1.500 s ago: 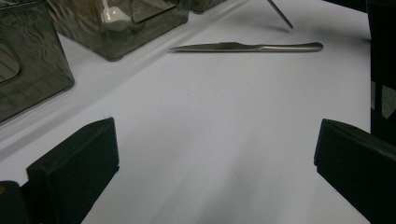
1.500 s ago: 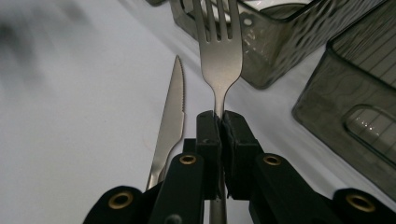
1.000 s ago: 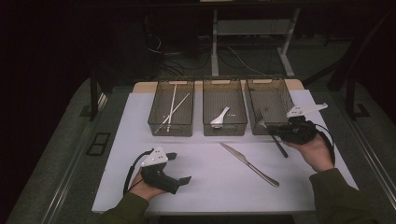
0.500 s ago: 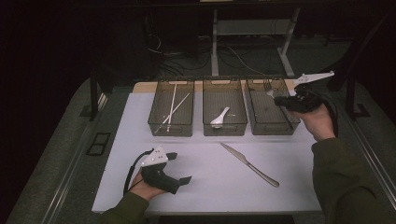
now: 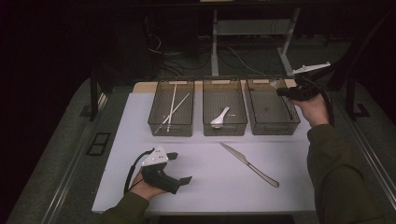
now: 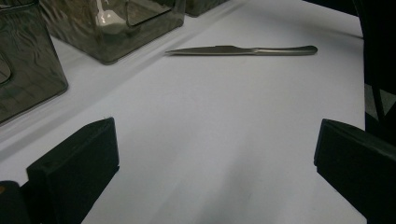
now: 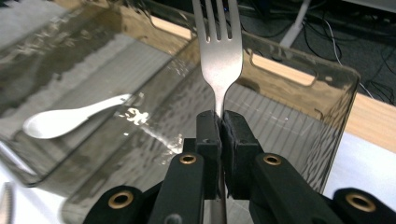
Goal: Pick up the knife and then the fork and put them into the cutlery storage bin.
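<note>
Fork (image 7: 219, 60) was the thing in hand, pinched by its neck between the closed jaws of the right tongs (image 7: 219, 123), tines pointing away from the hand; it hung above the right-hand bin (image 5: 272, 106), near that bin's far right corner, and had not yet gone in. The grip looked narrow, only the thin neck caught between the pads; a judgement from that would be that the fork could pivot or slide if it knocked the bin's rim (image 7: 299, 63) on the way down, and then fall outside, onto the wooden strip or the white table (image 5: 205, 172). Lowering it too close to the clear wall could catch the tines on the edge; letting go from too high could make it bounce or clatter, perhaps shifting the light bin against its neighbour. The middle bin (image 5: 224, 107) with the white spoon (image 5: 219, 117) stood just beside, so a drift to that side could drop the fork into the wrong bin; the left bin (image 5: 172, 108) with the chopsticks (image 5: 172, 108) was well apart and at little risk. The left tongs (image 5: 180, 168) rested on the table near the front edge, jaws wide apart and holding nothing; the knife (image 6: 243, 49) lay on the table ahead of them, between the two hands, untouched; a hasty reach for it could nudge it toward the bins.
</note>
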`<state>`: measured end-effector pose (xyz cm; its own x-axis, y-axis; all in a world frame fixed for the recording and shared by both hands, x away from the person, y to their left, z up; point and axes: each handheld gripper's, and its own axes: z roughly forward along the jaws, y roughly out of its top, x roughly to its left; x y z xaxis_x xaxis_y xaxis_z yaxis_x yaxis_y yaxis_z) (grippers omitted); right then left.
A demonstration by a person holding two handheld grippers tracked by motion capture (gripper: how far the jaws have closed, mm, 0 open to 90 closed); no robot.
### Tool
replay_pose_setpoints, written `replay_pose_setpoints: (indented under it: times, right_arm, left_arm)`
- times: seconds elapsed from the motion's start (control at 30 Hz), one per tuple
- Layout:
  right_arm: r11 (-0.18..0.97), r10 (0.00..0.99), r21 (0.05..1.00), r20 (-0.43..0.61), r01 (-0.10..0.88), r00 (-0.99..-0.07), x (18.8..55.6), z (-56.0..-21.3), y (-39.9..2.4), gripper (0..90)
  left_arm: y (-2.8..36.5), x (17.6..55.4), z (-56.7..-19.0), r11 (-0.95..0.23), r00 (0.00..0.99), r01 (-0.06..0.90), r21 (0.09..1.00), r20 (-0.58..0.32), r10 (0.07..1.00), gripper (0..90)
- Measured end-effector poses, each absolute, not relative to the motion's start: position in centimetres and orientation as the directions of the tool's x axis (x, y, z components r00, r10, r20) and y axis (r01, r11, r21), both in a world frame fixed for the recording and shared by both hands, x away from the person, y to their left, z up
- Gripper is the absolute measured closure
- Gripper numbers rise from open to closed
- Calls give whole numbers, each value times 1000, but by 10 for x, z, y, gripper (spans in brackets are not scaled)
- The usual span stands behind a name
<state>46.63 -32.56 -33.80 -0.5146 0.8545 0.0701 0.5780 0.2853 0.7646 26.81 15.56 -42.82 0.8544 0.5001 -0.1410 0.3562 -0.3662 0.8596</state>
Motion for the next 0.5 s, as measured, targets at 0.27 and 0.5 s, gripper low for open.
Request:
replay_pose_setpoints:
  times: [0.27, 0.5]
  right_arm:
    - [310, 866, 692, 77, 652, -494, 477, -372, -321, 853]
    - [332, 868, 629, 87, 703, -488, 480, -393, -315, 852]
  left_arm:
    - [156, 268, -428, -367, 856, 354, 860, -141, 497, 0]
    - [156, 267, -428, -366, 856, 356, 860, -143, 496, 0]
